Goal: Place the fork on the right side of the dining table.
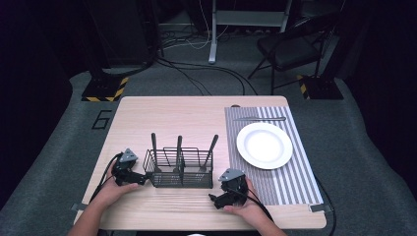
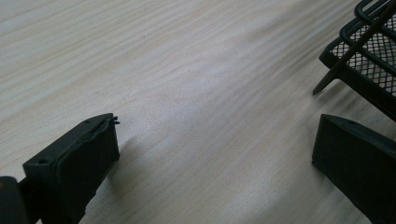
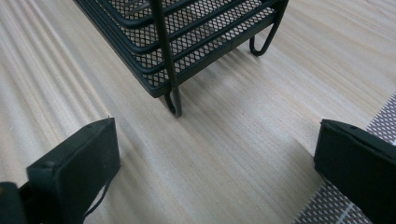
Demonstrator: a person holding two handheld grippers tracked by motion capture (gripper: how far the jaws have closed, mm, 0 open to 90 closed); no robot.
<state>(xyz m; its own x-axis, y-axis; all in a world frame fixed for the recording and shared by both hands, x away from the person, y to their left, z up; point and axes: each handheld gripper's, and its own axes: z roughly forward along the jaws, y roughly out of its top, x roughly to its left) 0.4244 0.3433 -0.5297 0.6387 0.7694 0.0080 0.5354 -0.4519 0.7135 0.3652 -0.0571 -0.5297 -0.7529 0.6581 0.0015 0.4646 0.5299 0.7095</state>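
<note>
Nothing seems started: both tongs, left point(image 1: 139, 178) and right point(image 1: 213, 197), rest wide and empty on the bench point(image 1: 162, 118) at lower center, the caddy point(image 1: 181, 172) holding 3 utensils between them, plate point(image 1: 264, 145) bare at right.

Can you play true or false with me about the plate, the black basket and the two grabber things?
1. The white plate lies on the striped mat. True.
2. The black basket is empty. False: three dark utensil handles stand up out of it.
3. Both grippers are open. True: the left gripper and the right gripper have jaws spread apart, holding nothing.
4. Food is on the plate. False: it is bare.
</note>
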